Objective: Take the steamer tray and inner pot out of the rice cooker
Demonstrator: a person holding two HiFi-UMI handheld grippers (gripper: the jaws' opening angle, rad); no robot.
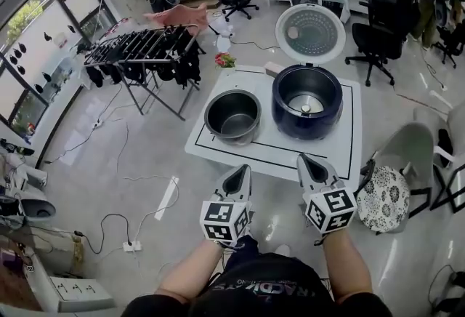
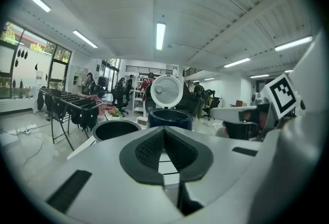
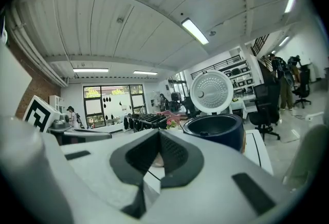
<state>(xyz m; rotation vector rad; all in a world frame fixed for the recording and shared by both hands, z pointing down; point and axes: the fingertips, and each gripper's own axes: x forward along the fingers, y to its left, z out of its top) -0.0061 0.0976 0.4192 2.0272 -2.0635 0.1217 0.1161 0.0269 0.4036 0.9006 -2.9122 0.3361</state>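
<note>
Two arms reach out at the bottom of the head view. The left gripper (image 1: 240, 174) is closed tight and has nothing in it. The right gripper (image 1: 306, 161) is closed tight too and holds nothing. Both point at the white table (image 1: 341, 150). They are in the air near its front edge and touch nothing.

The pot (image 1: 232, 117) stands on the left side of the table. It is out of the cooker and sits upright. I see nothing in it. Just beside it on the right is the dark blue cooker (image 1: 289, 115). A white round plate shows at the bottom of the cooker. Its lid (image 1: 310, 33) is tipped up and open at the back. I cannot pick out the steamer tray.

Past the table on the left is a rack (image 1: 142, 46) with dark clothes hanging on it. Some flowers (image 1: 225, 59) sit between the rack and the table. Far back there are black chairs (image 1: 378, 25).
</note>
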